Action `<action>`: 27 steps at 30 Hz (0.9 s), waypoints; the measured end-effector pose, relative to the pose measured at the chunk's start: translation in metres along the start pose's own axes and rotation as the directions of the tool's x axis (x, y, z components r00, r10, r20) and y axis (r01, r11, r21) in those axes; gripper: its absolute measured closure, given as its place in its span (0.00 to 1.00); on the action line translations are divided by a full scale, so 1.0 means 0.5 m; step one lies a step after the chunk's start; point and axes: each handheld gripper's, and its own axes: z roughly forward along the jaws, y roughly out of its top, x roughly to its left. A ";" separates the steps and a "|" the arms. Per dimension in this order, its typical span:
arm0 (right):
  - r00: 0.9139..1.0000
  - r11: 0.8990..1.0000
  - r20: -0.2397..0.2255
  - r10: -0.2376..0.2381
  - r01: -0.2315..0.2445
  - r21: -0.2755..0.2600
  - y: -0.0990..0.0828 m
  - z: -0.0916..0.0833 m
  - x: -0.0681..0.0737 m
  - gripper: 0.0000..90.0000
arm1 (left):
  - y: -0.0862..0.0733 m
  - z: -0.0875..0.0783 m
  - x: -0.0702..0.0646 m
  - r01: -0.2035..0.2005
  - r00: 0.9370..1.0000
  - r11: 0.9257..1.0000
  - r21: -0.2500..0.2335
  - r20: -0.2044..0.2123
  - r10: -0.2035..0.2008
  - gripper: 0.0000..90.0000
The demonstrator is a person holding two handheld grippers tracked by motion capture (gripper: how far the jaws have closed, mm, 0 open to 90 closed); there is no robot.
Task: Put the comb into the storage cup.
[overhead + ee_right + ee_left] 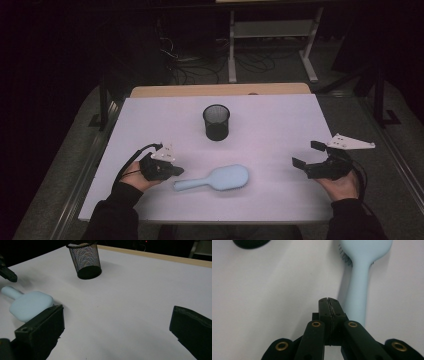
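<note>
One black mesh cup (216, 122) stands upright behind the hairbrush (215, 178); left gripper (176, 171) fingers together, right gripper (308, 154) fingers apart.

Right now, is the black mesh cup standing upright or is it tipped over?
Upright. The black mesh cup stands on its round base with its open rim facing up, alone on the white table. Inside looks dark; contents cannot be told.
</note>
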 end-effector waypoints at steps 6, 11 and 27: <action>1.000 1.000 -0.001 0.000 0.000 0.009 0.000 0.002 0.000 0.00 | 0.010 -0.009 0.002 -0.016 1.000 1.000 0.023 0.003 0.016 0.96; 1.000 1.000 -0.001 0.001 -0.001 0.008 0.000 0.001 -0.001 0.00 | 0.033 -0.017 -0.002 -0.033 0.998 0.999 0.019 0.048 0.032 0.87; 1.000 1.000 0.003 -0.001 0.001 0.007 0.000 0.000 0.000 0.00 | 0.100 -0.002 -0.027 -0.056 0.994 0.998 0.028 0.094 0.053 0.54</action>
